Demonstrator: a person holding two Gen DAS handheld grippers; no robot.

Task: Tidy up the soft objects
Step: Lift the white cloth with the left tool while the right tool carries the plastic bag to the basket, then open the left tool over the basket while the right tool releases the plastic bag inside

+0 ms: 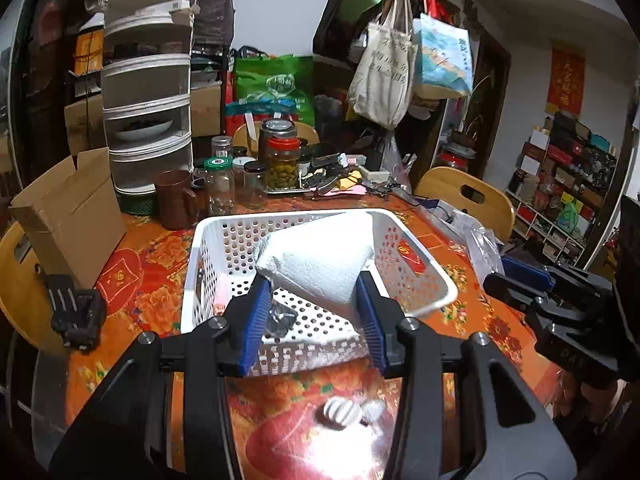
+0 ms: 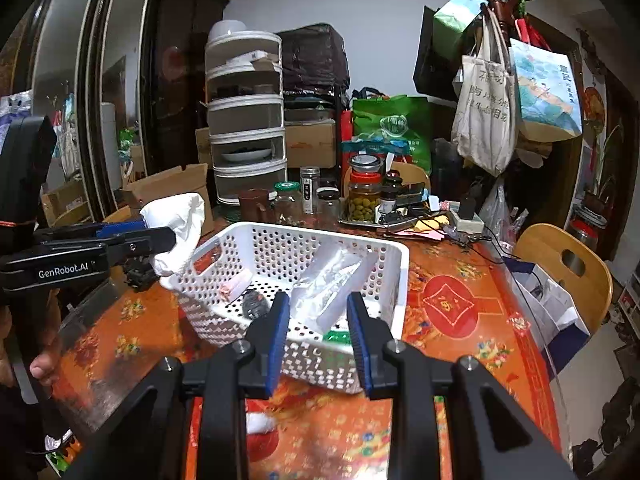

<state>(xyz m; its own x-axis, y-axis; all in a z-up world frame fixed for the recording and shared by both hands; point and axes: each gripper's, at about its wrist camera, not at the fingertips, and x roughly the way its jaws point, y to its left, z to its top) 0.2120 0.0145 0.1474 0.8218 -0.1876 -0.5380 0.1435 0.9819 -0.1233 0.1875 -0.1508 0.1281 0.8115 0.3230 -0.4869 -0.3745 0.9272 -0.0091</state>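
My left gripper [image 1: 312,292] is shut on a white tissue pack [image 1: 320,264] and holds it above the white perforated basket [image 1: 420,276]. In the right wrist view the left gripper [image 2: 160,236] shows at the left, holding the white pack [image 2: 180,224] over the basket's left rim [image 2: 224,236]. My right gripper [image 2: 318,316] is open and empty, just in front of the basket's near wall. The basket holds a clear plastic packet [image 2: 332,284], a dark grey fuzzy item [image 2: 254,304] and a small pink item [image 2: 230,286].
A white striped object [image 1: 342,412] lies on the orange floral tablecloth [image 1: 152,280] near me. A cardboard box [image 1: 68,212], a brown mug [image 1: 174,200], jars [image 1: 282,164] and a stacked food cover [image 1: 148,92] crowd the far side. Wooden chairs [image 2: 568,264] stand around the table.
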